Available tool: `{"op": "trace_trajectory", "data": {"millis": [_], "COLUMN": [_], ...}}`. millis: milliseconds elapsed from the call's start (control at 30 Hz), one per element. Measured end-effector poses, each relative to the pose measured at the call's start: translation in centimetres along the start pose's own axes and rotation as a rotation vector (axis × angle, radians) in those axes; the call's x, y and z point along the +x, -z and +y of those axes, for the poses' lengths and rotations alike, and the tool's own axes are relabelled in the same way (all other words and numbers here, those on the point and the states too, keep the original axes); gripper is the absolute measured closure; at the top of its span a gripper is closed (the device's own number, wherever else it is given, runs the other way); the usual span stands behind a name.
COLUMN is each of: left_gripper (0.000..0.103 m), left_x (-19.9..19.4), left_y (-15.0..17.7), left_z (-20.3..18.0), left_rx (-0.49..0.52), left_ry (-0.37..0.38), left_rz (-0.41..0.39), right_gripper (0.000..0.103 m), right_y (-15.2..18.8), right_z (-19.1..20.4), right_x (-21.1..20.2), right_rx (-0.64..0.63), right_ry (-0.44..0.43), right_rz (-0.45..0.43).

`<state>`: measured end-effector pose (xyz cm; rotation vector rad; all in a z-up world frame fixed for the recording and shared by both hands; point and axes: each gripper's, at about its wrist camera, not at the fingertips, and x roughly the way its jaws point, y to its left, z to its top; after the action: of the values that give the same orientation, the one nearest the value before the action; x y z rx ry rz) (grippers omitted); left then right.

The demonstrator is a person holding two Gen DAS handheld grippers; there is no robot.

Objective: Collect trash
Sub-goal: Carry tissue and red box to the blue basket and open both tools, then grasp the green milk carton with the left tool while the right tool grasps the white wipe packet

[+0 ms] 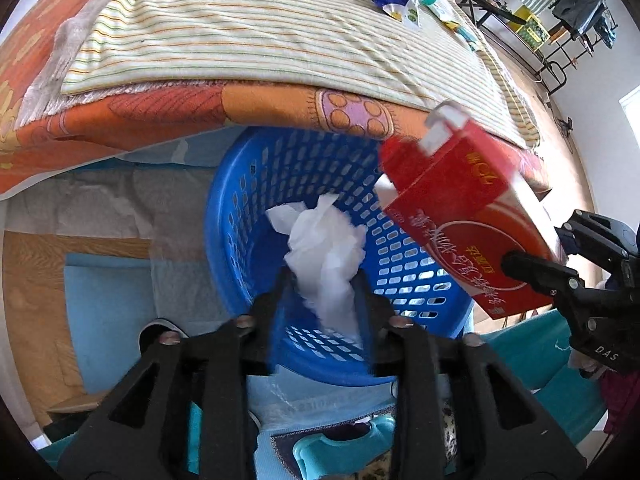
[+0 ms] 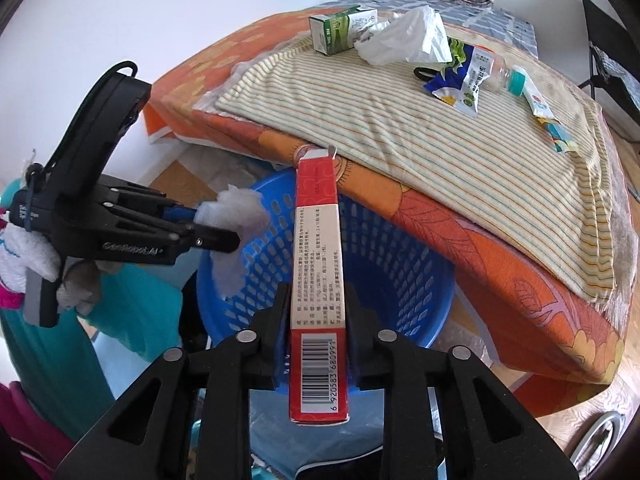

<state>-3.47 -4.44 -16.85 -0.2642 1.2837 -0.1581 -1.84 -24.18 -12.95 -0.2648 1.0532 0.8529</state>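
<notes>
White crumpled tissue (image 1: 328,256) hangs between the fingers of the left hand-held gripper (image 1: 324,280), directly above the blue perforated basket (image 1: 248,208). From these views I cannot tell whether the pads are pressing it or have already let go. The right hand-held gripper (image 2: 314,304) is clamped on the narrow sides of a red carton (image 2: 318,264), whose far end reaches over the basket's rim nearest the bed (image 2: 500,248).

Both pieces of trash therefore sit over the basket, neither yet inside. Beyond the basket, on the striped cloth (image 2: 400,128) spread over the bed, more litter waits: a green-and-white box (image 2: 342,30), a white plastic bag (image 2: 404,38), a clear bottle with a teal cap (image 2: 496,74), and several wrappers (image 2: 452,80).

The risks look modest but real. The tissue is light and soft, so it may cling to a pad or drift onto the basket's rim instead of falling in. The carton is long and tilted; released from here, its far end could strike the rim beside the bed's edge and tip out onto the floor. The two hand-held grippers are also close above the same opening and could bump.
</notes>
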Motion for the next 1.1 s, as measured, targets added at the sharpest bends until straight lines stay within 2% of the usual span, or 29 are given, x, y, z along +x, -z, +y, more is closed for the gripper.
{"op": "trace_trajectory", "data": {"millis": [67, 133, 167, 600, 767, 833, 967, 1100], "left_gripper": [0.056, 0.056, 0.056, 0.056, 0.056, 0.056, 0.056, 0.045], "left_x": [-0.1, -0.2, -0.2, -0.5, -0.7, -0.8, -1.1, -1.6], "left_y": [0.0, -0.1, -0.2, -0.4, -0.7, -0.8, -1.2, -1.7], "left_z": [-0.1, -0.1, -0.1, 0.0, -0.2, -0.3, -0.7, -1.0], "left_rx": [0.005, 0.005, 0.002, -0.006, 0.0, 0.001, 0.013, 0.02], "left_ry": [-0.006, -0.008, -0.007, -0.017, -0.016, -0.015, -0.019, -0.019], "left_rz": [-0.006, -0.008, -0.008, -0.027, -0.036, -0.04, -0.056, -0.076], "right_gripper": [0.077, 0.055, 0.052, 0.052, 0.047, 0.042, 0.04, 0.037], "right_y": [0.0, -0.2, -0.2, -0.8, -1.2, -1.5, -2.0, -2.6], "right_z": [-0.2, -0.4, -0.5, -1.3, -1.5, -1.5, -1.7, -2.0], "right_x": [0.0, 0.1, 0.1, -0.3, -0.8, -1.0, -1.5, -2.0], "right_rx": [0.009, 0.021, 0.028, 0.085, 0.108, 0.115, 0.125, 0.139], "right_ry": [0.011, 0.027, 0.03, 0.067, 0.089, 0.099, 0.138, 0.179], "right_rz": [0.003, 0.004, -0.003, -0.012, -0.028, -0.037, -0.064, -0.084]}}
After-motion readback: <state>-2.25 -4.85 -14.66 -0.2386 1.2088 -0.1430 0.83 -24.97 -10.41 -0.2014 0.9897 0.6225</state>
